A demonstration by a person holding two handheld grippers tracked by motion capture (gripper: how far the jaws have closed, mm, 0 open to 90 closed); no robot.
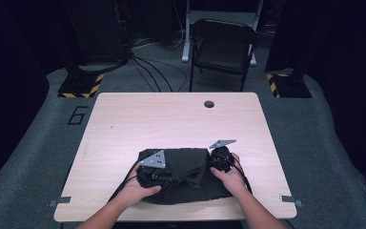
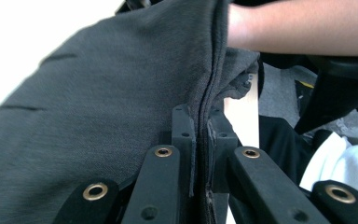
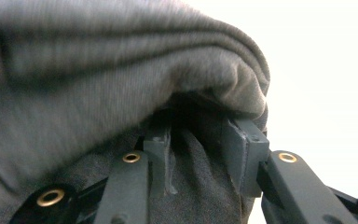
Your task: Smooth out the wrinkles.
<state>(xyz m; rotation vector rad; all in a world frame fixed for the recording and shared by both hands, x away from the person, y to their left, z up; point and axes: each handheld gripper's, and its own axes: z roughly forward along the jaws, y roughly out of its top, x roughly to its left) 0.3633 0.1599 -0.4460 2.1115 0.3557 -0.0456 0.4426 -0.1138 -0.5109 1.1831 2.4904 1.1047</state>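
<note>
High view: dark garment (image 1: pixel 186 174), lower centre of the bench (image 1: pixel 181 119), a hand-held gripper at each end.
Left gripper view: left hand-held gripper (image 2: pixel 201 135) pinches a fabric edge; a thin hold, likely to slip under pull. Right gripper view: right hand-held gripper (image 3: pixel 200 140) half-spread over a bunched fold; may catch extra layers.

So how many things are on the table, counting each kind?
Dark grey garment: 1
Grippers: 2, the left gripper shut on the cloth and the right gripper with cloth between its jaws
Total: 3, all on the table
</note>
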